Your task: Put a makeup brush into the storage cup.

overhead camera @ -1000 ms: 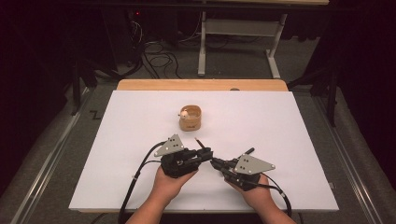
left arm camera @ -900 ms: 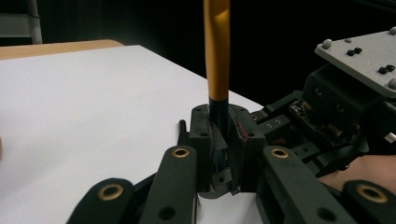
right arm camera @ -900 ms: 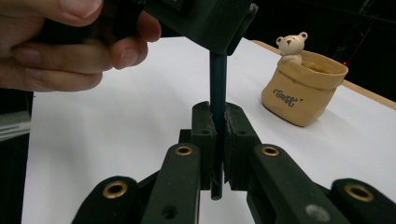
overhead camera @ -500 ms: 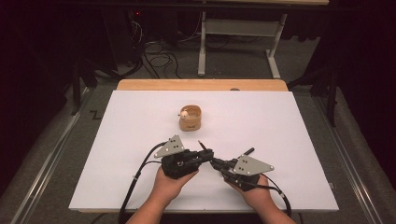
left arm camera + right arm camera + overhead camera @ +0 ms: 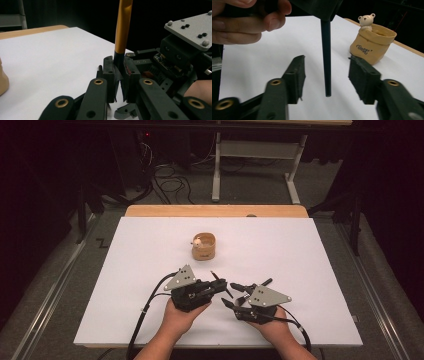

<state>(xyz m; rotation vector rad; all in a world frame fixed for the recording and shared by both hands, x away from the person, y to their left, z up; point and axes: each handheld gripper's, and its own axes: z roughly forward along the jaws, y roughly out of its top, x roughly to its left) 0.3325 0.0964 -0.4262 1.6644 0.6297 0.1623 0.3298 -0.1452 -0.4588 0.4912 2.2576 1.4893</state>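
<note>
My left gripper clamped on slim black-and-gold pen, steadying it above white tabletop; my right gripper jaws just opening, black end between them, pads clear

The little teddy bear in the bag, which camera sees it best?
The right gripper view. There the teddy bear peeks out of its tan bag, ears and face clear. In the high view the bear is a pale speck in the bag. The left gripper view catches a tan sliver at its left edge, too little to identify.
</note>
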